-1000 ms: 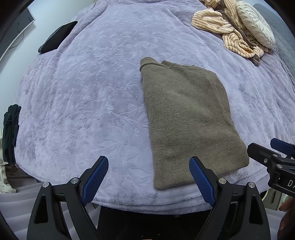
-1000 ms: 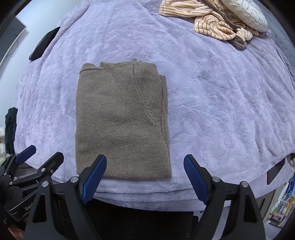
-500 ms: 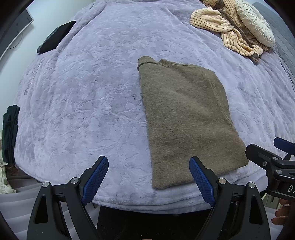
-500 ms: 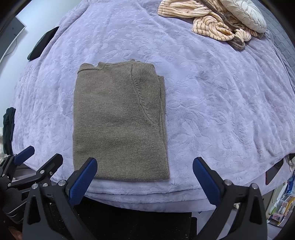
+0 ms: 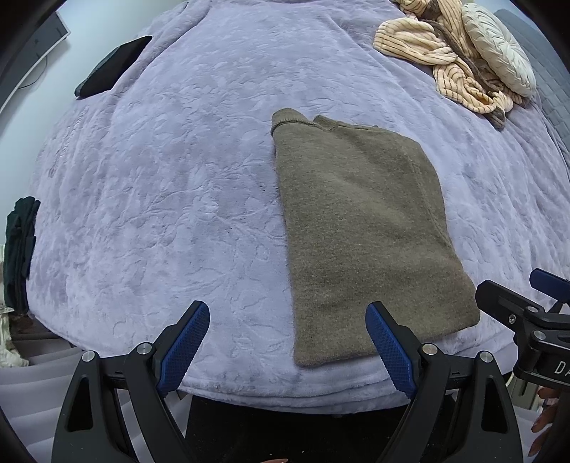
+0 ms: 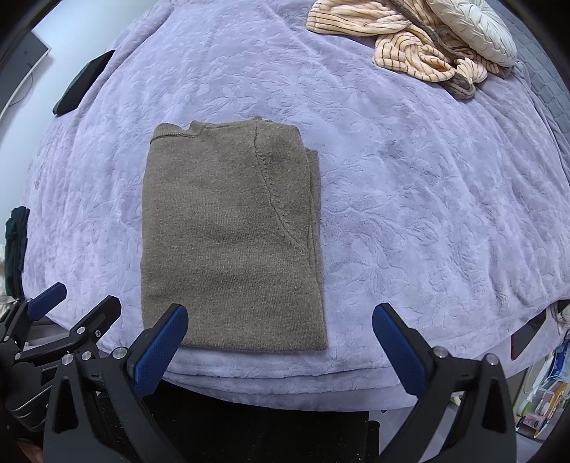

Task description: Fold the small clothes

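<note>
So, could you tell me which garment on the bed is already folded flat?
The olive sweater, a neat rectangle near the bed's edge; the striped peach one lies crumpled.

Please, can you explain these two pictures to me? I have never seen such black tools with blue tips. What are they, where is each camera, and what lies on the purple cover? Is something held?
These are no robot arms: a person holds one clamp-like tool in each hand. Each tool has two fingers and a wide-angle camera looking along them. One picture comes from the left gripper, the other from the right gripper. Both stand open and hold nothing.

On the purple blanket lies a folded brown sweater, its near edge just beyond the fingers. Farther away are a striped peach garment, a pale round cushion and a flat dark object which I cannot identify.
</note>
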### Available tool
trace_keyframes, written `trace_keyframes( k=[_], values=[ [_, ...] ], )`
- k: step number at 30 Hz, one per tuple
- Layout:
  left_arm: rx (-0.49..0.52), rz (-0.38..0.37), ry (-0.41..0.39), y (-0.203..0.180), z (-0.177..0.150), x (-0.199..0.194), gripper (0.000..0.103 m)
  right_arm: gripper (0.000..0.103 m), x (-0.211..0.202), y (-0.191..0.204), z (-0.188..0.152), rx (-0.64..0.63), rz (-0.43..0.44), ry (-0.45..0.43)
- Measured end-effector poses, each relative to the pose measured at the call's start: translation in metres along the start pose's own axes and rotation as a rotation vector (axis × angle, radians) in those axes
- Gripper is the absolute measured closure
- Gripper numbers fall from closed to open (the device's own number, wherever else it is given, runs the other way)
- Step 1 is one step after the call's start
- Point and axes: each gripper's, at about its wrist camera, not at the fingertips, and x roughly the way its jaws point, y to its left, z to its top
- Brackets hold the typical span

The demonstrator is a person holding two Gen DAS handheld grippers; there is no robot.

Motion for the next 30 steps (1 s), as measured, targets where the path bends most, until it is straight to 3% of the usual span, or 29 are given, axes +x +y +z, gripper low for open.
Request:
trace_keyframes(
  k=[30],
  values=[
    [0.032,-0.029,-0.042,0.009,0.0,-0.009,0.013,0.0,-0.005,0.012,-0.008,0.007,-0.04,-0.004]
  ],
)
